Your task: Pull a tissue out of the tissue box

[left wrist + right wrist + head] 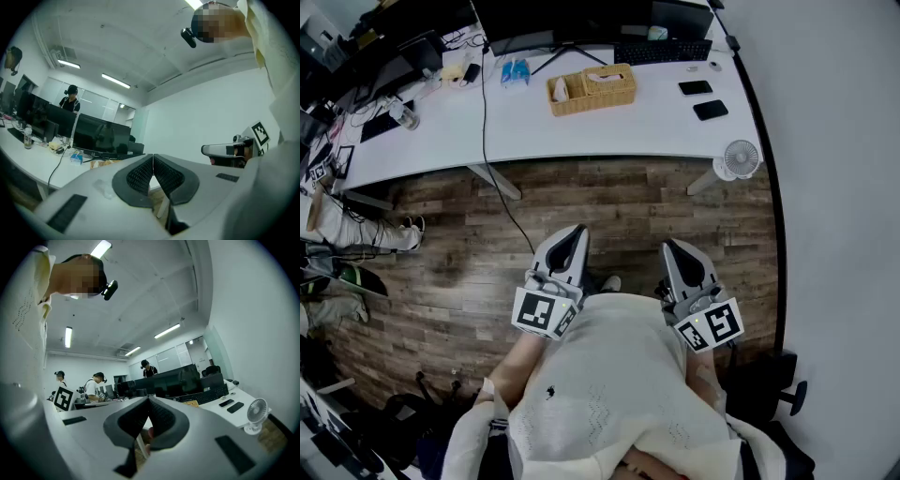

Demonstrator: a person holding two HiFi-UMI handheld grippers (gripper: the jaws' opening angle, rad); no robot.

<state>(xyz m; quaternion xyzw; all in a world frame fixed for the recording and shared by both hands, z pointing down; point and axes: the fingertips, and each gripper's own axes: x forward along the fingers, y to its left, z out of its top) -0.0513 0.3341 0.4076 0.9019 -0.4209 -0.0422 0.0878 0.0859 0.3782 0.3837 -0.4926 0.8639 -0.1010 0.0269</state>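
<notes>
Sitting in a wicker basket (pixel 570 107) on the far white desk (pixel 581 131), the tissue box (pixel 611 84) is well apart from both grippers. Near the person's body, above the wooden floor (pixel 609 202), the left gripper (pixel 577 234) and right gripper (pixel 673 249) each have their jaws pressed together on nothing

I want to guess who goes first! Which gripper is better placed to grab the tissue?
Left, probably, but only just. The tissue box sits far off on the desk, slightly more in line with the left gripper than the right gripper. Both are shut and empty.
</notes>
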